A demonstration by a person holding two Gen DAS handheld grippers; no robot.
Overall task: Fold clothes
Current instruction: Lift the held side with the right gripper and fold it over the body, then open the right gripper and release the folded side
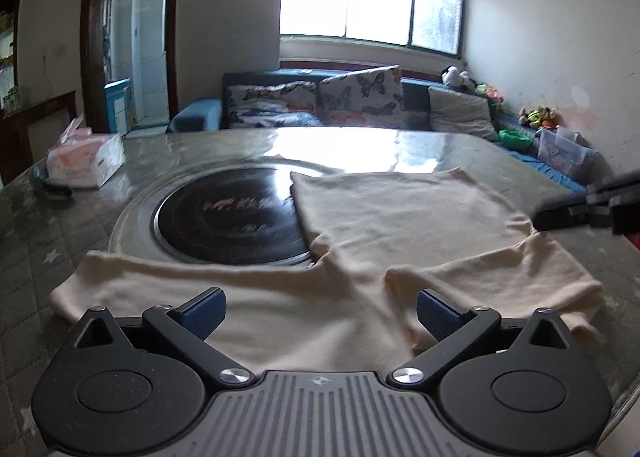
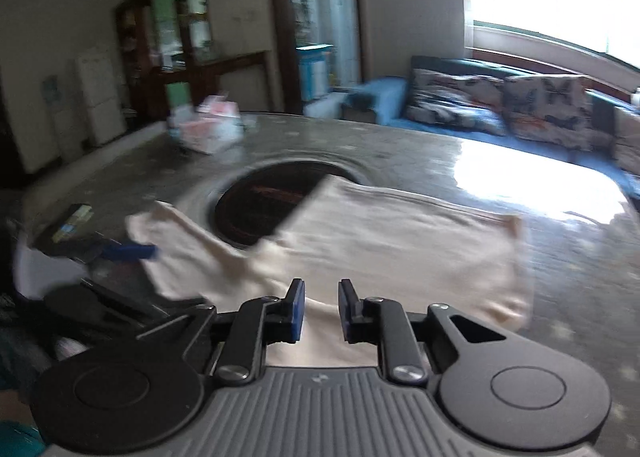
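A cream garment point(image 1: 360, 225) lies spread on the table, one part folded over towards the far right and a sleeve reaching left. My left gripper point(image 1: 320, 313) hovers low over its near edge, open wide, with only cloth showing between the blue pads point(image 1: 204, 313). At the garment's right edge the right gripper point(image 1: 576, 209) shows as a dark shape. In the blurred right wrist view, the right gripper point(image 2: 322, 311) is over the garment point(image 2: 400, 245) with a narrow gap between its fingers and nothing clamped. The left gripper point(image 2: 128, 251) appears at that view's left.
A round black hob point(image 1: 224, 217) is set into the glossy table point(image 1: 360, 141), partly under the garment. A tissue box point(image 1: 86, 159) stands at the far left of the table. Behind the table runs a blue sofa point(image 1: 320, 101) with cushions under a bright window.
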